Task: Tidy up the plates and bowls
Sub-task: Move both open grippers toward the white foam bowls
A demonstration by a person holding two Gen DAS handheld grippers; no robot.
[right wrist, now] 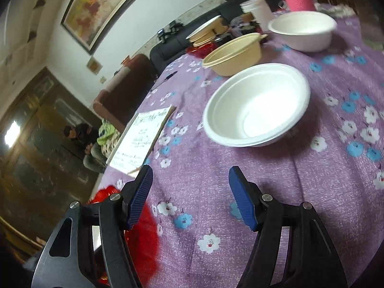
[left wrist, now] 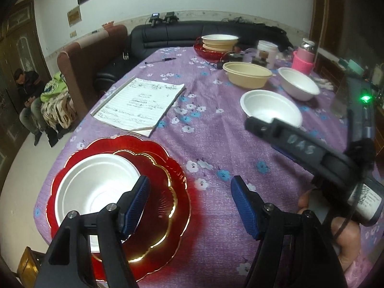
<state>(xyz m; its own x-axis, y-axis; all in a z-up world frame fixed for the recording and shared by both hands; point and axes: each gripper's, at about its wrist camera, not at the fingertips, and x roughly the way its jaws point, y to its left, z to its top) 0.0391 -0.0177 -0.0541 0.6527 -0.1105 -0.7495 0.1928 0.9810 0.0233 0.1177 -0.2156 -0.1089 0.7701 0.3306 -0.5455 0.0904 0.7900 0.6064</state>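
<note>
Near the table's front edge: one white foam bowl (left wrist: 96, 187) nested on two stacked red scalloped gold-rimmed plates (left wrist: 165, 168), judged sorted. Further back on the purple floral tablecloth (left wrist: 211, 144): two loose white foam bowls (left wrist: 271, 105), one loose beige bowl (left wrist: 247, 74), plus a far red dish bearing stacked beige bowls (left wrist: 219, 43); count there unclear. Left gripper (left wrist: 189, 206) and right gripper (right wrist: 190, 194): jaws wide, holding nothing. Roughly midway, by estimate.

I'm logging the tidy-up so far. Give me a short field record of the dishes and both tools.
stacked: white bowl on red plates
loose: white bowl, second white bowl, beige bowl
far stack: beige bowls on red dish
left tool: open, empty
right tool: open, empty
surface: purple floral tablecloth
</note>
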